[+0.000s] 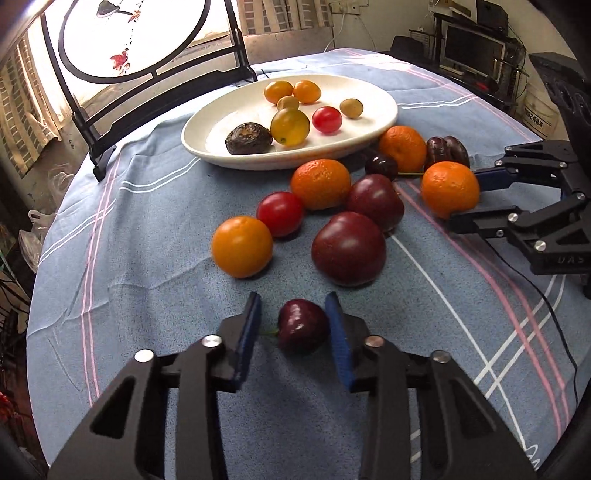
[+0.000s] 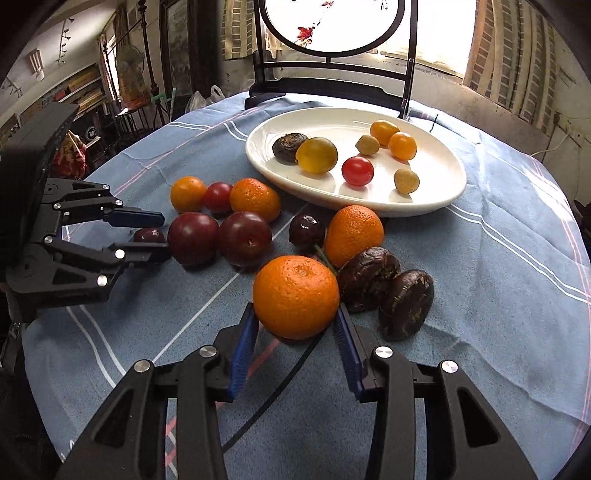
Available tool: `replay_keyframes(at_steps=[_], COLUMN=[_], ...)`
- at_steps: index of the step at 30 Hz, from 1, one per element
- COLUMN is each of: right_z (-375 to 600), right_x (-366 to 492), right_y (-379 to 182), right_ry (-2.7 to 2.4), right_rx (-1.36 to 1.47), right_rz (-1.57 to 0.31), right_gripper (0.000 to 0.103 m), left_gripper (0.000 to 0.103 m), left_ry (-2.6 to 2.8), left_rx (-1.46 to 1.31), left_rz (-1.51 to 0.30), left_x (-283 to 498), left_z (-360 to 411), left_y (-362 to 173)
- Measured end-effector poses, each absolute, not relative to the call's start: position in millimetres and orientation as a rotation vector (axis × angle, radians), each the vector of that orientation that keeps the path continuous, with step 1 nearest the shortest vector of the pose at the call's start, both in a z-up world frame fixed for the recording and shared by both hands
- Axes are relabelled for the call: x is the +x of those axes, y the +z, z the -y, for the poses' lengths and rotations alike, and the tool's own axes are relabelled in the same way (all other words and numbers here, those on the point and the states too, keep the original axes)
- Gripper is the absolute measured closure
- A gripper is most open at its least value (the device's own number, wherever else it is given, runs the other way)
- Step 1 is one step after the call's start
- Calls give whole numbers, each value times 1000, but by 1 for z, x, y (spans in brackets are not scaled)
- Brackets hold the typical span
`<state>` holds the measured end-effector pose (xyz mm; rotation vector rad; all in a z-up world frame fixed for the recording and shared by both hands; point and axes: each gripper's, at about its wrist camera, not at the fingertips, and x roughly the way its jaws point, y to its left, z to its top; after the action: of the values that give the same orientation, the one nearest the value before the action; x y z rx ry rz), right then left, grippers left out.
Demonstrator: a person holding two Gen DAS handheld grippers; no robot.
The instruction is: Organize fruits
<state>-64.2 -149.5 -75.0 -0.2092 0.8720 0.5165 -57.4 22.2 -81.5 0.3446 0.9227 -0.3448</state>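
Blue checked cloth (image 1: pixel 147 258) covers the round table, and fruit lies scattered across its middle. At the far side sits a white oval plate (image 1: pixel 277 160) that holds seven small pieces: a dark wrinkled one, a yellow one, a red one, two orange ones and two tan ones.

My left gripper (image 1: pixel 293 297) is at the near left of the pile, angled down at the table. Its blue pads pinch a dark red cherry (image 1: pixel 303 326) that rests on the cloth, its green stalk poking out to the left.

My right gripper (image 2: pixel 295 306) is at the near right. Its pads press on both sides of a big orange (image 2: pixel 295 295), which sits low by the cloth; I cannot tell whether it has left the surface.

Between the two grippers lie two dark plums (image 1: pixel 349 247) side by side. Just beyond them are a red tomato (image 1: pixel 280 213), with a smooth orange fruit (image 1: pixel 242 246) to its left and a mandarin (image 1: pixel 320 183) to its right.

Right of my held orange two dark wrinkled fruits (image 2: pixel 369 278) touch each other. Behind them are a second mandarin (image 2: pixel 354 234) and a second cherry (image 2: pixel 307 229), near the plate's rim. A black-framed round screen (image 1: pixel 133 33) stands past the plate.
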Motion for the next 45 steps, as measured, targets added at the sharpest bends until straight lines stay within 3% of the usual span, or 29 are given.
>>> replay_keyframes(at_steps=[14, 45], right_z=[165, 136], right_x=[-67, -78], right_y=[-52, -73], right_ry=[530, 645], right_rx=[-151, -161], right_rz=[-812, -895], right_gripper=[61, 61], left_gripper=[74, 74], left_ry=[-333, -309], left_rx=[278, 234], left_rz=[-783, -831], left_x=[-49, -36], left_z=[-12, -11], left_y=[-29, -47])
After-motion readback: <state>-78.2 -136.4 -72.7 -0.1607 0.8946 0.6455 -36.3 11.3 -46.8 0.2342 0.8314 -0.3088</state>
